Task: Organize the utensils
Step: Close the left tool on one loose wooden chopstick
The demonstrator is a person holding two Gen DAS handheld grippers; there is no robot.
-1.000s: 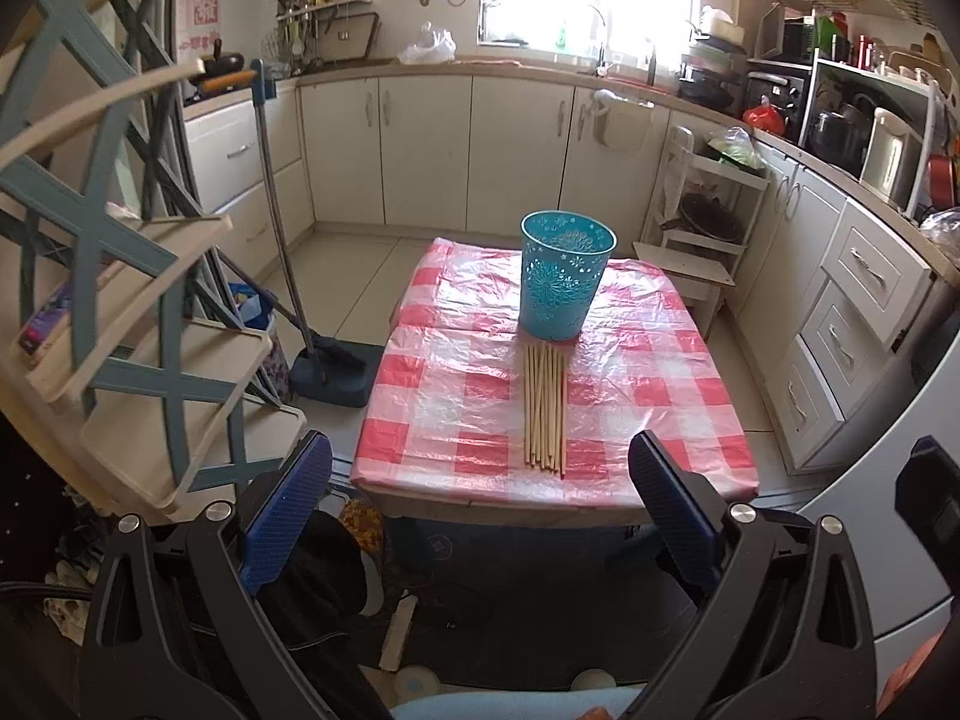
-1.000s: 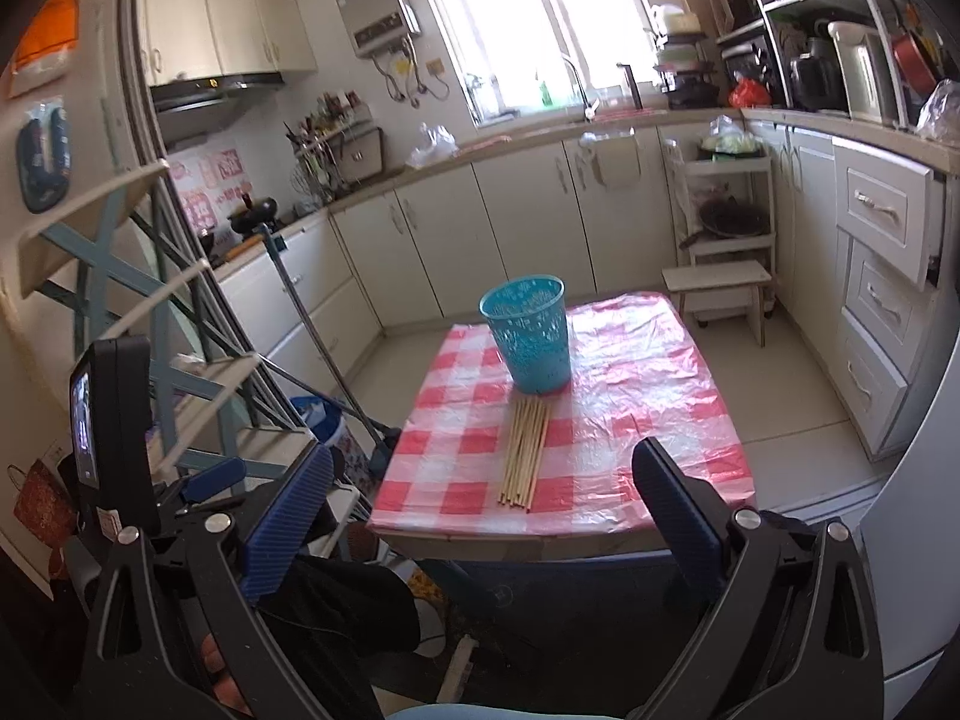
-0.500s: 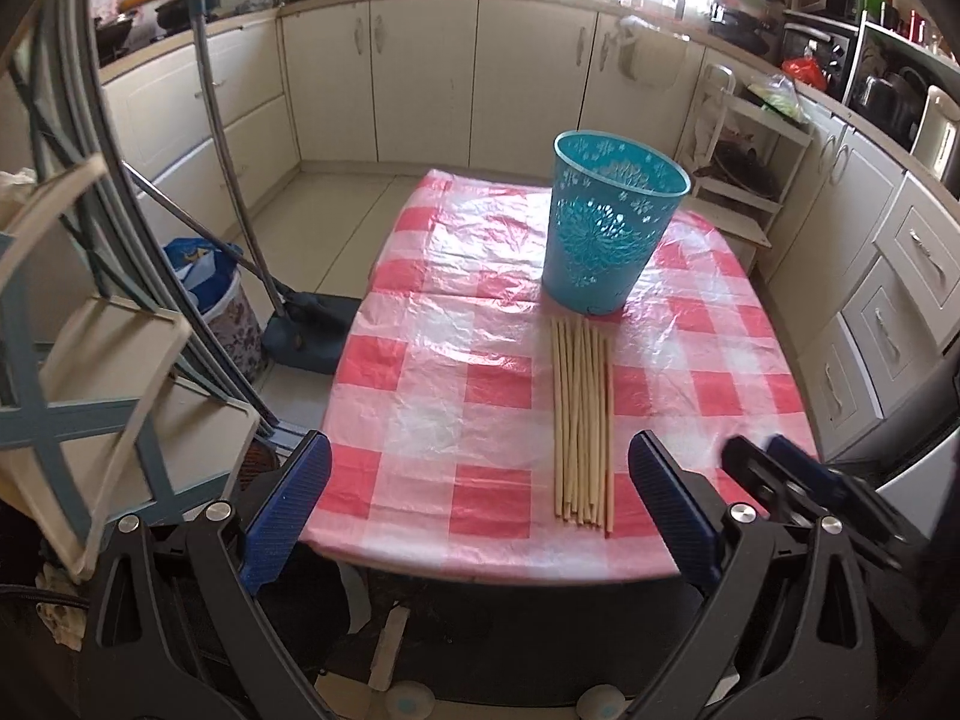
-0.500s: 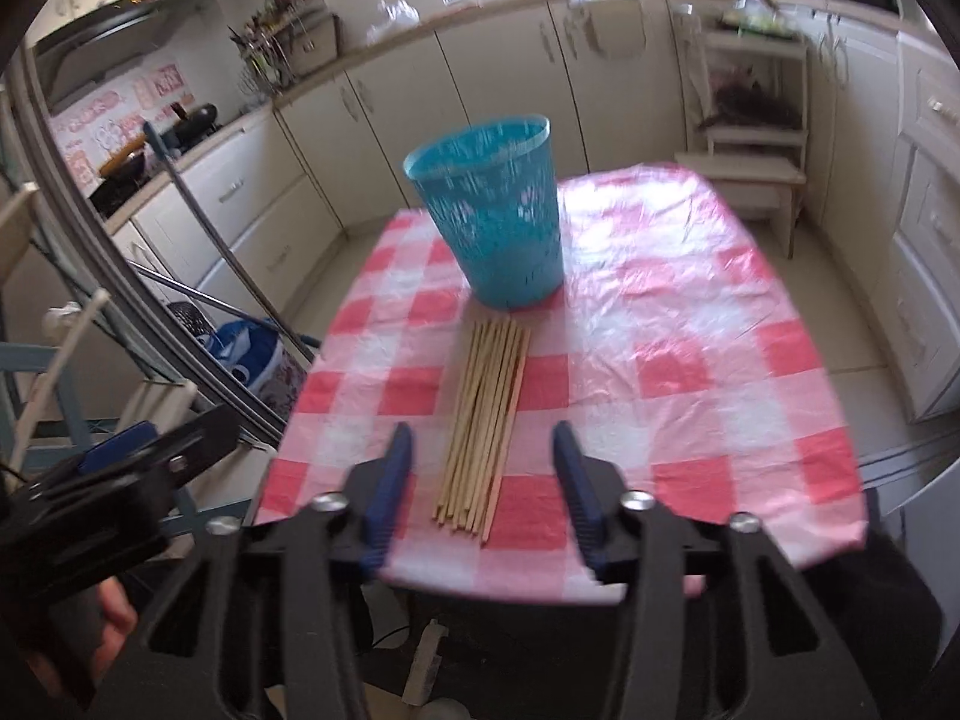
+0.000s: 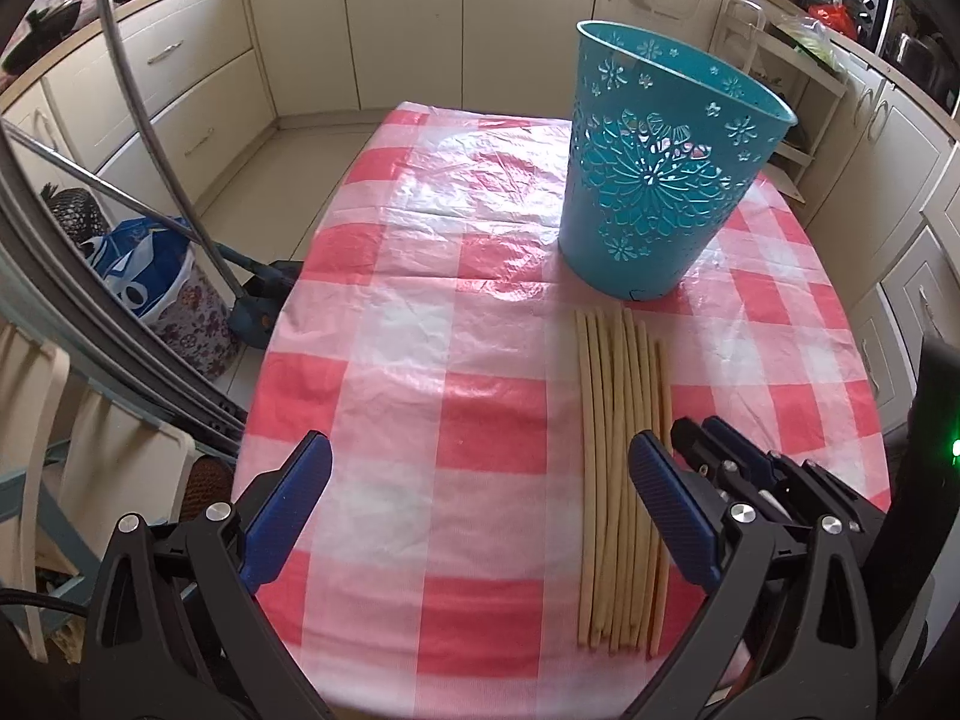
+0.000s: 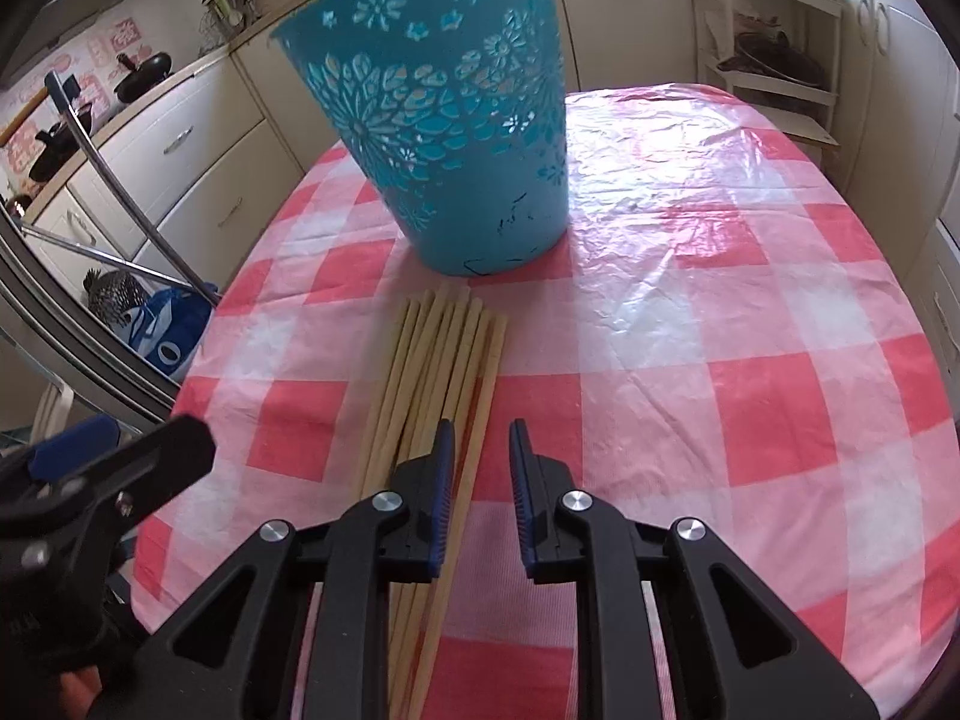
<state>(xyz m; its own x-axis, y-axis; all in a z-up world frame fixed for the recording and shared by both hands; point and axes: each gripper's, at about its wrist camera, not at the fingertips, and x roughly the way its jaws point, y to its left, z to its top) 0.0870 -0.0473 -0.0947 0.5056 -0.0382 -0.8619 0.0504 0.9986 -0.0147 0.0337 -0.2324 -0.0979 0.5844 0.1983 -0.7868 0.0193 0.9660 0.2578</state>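
- Left gripper (image 5: 480,480): fingers spread wide, nothing between them; it hangs over the near edge of the table (image 5: 420,420) with the red-and-white checked cover.
- Chopsticks (image 5: 618,480): a flat bundle lying lengthwise on the cover, just ahead-right of the left gripper; its right finger (image 5: 672,510) sits beside the bundle's right edge. Can't tell if they touch.
- Right gripper (image 6: 480,444): fingers drawn in to a narrow gap, nothing pinched. Left fingertip (image 6: 444,450) overlaps the bundle's right-most sticks, the gap itself is over bare cover just right of them.
- In the right wrist view the chopsticks (image 6: 444,372) run straight ahead from under the fingers.
- Teal cut-out bucket (image 6: 444,120): upright, straight ahead of the right gripper, just past the far chopstick tips; ahead-right of the left gripper.
- The right gripper also shows at the left view's lower right, next to the left one.
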